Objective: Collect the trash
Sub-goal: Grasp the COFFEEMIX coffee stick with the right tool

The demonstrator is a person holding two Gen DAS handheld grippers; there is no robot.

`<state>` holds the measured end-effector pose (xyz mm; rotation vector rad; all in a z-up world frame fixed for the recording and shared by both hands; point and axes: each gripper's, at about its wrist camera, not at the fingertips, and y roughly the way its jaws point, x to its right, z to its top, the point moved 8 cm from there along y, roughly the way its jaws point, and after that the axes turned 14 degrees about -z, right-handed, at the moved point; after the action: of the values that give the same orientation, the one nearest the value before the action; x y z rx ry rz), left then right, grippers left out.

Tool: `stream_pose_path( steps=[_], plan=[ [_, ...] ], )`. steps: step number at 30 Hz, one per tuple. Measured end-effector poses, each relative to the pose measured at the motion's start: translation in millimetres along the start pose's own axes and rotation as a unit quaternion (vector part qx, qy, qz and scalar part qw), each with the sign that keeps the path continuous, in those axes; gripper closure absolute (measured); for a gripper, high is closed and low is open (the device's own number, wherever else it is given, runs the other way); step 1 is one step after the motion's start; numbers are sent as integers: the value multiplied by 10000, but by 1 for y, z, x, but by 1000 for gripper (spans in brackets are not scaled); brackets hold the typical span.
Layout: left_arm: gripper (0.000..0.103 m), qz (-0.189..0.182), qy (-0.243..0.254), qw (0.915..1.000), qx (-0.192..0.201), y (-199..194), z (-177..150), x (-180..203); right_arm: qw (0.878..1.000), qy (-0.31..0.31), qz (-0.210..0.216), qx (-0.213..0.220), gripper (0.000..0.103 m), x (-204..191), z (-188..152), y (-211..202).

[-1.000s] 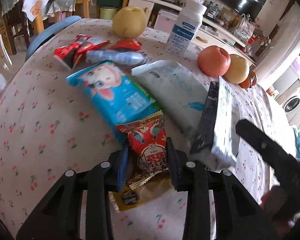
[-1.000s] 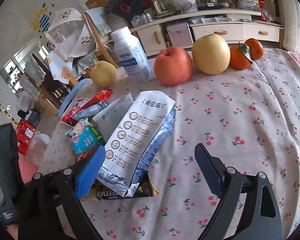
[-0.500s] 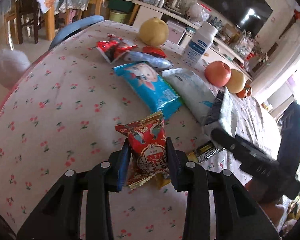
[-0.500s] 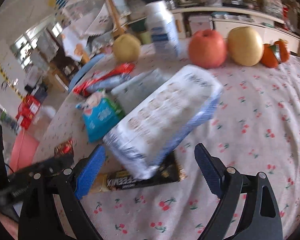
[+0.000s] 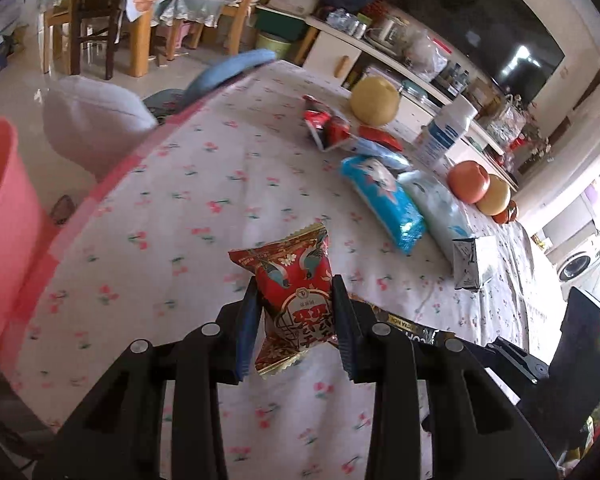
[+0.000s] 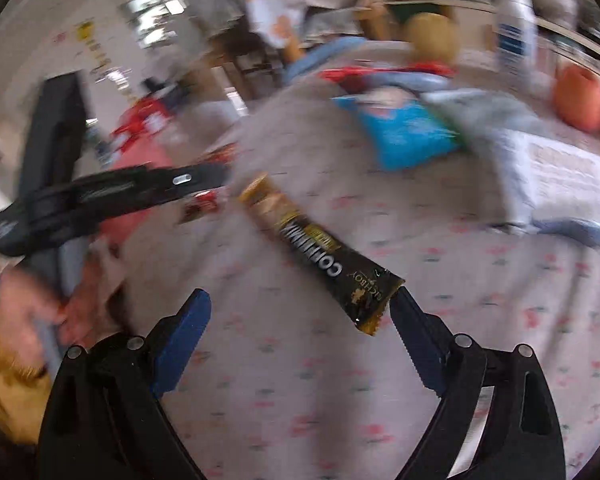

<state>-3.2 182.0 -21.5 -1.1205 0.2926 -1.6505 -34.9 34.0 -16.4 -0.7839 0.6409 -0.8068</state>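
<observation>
My left gripper [image 5: 294, 312] is shut on a red snack packet [image 5: 294, 292] and holds it above the floral tablecloth [image 5: 204, 200]. A pink bin [image 5: 0, 216] stands at the far left, beside the table. My right gripper [image 6: 300, 320] is open and empty over a black and gold coffee sachet [image 6: 320, 248] that lies flat on the cloth; the sachet's near end is by the right finger. The sachet's end also shows in the left wrist view [image 5: 412, 326]. The right wrist view is motion blurred.
On the table lie a blue snack bag [image 5: 384, 196], a pale blue pack [image 5: 436, 208], a silver pouch [image 5: 472, 264] and red wrappers [image 5: 328, 128]. A pear [image 5: 374, 100], a white bottle [image 5: 444, 136] and apples [image 5: 470, 182] stand behind. Chairs stand beyond the table.
My left gripper has lifted the red packet and drawn back left toward the pink bin. My right gripper has swung left from the silver pouch to over the coffee sachet.
</observation>
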Motion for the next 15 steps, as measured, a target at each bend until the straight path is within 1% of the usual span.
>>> stream_pose_path(
  steps=[1, 3, 4, 5, 6, 8, 11, 14, 15],
  plan=[
    [67, 1, -22, 10000, 13, -3, 0, -3, 9999, -93, 11, 48, 13, -5, 1, -1],
    [67, -19, -37, 10000, 30, -10, 0, -9, 9993, -181, -272, 174, 14, -4, 6, -1],
    [67, -25, -38, 10000, 42, -12, 0, -10, 9983, -220, -491, 239, 15, -1, 9, 1],
    [67, -42, -34, 10000, 52, -14, 1, -12, 9969, -270, -683, 294, 20, 3, 12, 2],
    [67, -60, -30, 10000, 58, -15, 0, -12, 9945, -376, -912, 344, 24, 5, 15, 7],
    [67, -106, -22, 9999, 73, -17, 2, -13, 9890, -627, -1276, 399, 25, 5, 18, 17],
    [67, -161, 18, 9999, 41, -17, 1, -12, 9853, -860, -1421, 402, 26, 4, 21, 30],
    [67, -173, 40, 9998, 37, -18, -1, -14, 9820, -1106, -1498, 321, 39, -2, 21, 43],
    [67, -163, 37, 9999, 36, -17, -1, -12, 9806, -1161, -1537, 366, 42, -2, 22, 46]
  ],
)
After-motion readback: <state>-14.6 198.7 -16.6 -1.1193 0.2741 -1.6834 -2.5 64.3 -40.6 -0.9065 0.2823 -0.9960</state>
